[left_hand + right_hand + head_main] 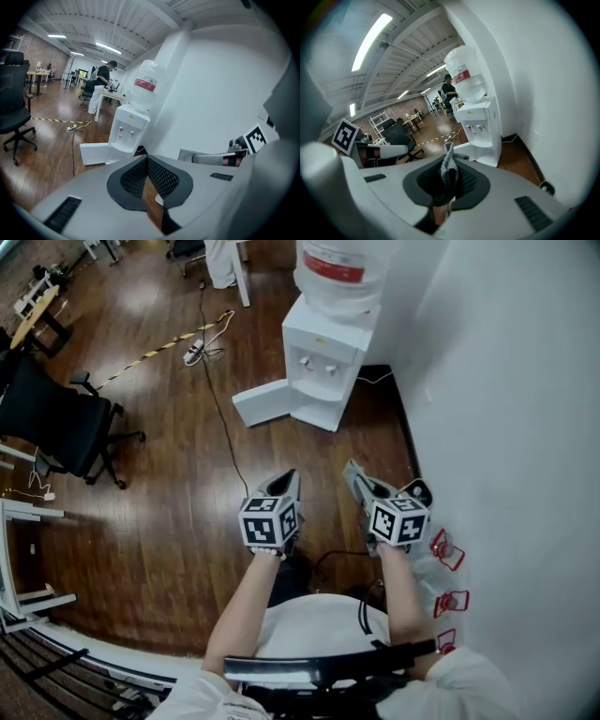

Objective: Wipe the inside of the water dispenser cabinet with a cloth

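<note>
Fingers [469, 183] of right gripper [448, 183] pinched on grey cloth [449, 161]; left gripper [146, 172] pressed together, nothing held. Water dispenser [323, 362] seen well ahead, cabinet door [261, 401] swung open. Approach judged in hand; cloth to be carried into cabinet next.

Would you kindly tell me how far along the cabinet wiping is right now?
Done: the dispenser has its door open, and the cloth is clamped in the right claw. In hand: both claws are held well short of the dispenser, the left claw shut and empty. Left: reaching the cabinet and wiping its inside, which looks not yet begun.
</note>
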A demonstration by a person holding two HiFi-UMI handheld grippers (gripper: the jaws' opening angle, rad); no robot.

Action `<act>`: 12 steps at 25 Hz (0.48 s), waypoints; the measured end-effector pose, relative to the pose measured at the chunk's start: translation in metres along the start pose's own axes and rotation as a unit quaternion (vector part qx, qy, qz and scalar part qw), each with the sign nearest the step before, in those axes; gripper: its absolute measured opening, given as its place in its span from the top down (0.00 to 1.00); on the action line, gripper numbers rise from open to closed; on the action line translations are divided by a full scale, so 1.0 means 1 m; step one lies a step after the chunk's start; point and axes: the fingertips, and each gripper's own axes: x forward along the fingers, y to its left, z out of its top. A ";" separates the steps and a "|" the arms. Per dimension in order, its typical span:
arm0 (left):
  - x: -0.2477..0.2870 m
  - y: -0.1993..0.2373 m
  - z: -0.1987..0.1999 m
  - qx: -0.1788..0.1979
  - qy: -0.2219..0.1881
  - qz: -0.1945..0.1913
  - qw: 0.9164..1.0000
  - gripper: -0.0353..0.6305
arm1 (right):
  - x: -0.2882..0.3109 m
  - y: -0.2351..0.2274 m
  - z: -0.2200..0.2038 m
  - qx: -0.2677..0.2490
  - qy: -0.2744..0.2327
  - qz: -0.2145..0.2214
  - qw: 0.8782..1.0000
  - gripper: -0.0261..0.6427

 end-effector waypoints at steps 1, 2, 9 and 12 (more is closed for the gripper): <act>0.007 0.012 0.010 0.003 0.006 -0.001 1.000 0.96 | 0.013 0.004 0.009 -0.001 0.001 -0.005 1.000 0.91; 0.014 0.023 0.018 0.004 0.011 -0.003 1.000 0.97 | 0.026 0.007 0.017 -0.003 0.003 -0.010 1.000 0.91; 0.071 0.058 0.045 -0.013 0.039 -0.014 0.999 0.96 | 0.093 -0.015 0.050 -0.008 0.025 -0.032 0.999 0.91; 0.097 0.062 0.045 -0.030 0.042 -0.011 0.999 0.97 | 0.116 -0.036 0.055 -0.018 0.046 -0.028 0.998 0.91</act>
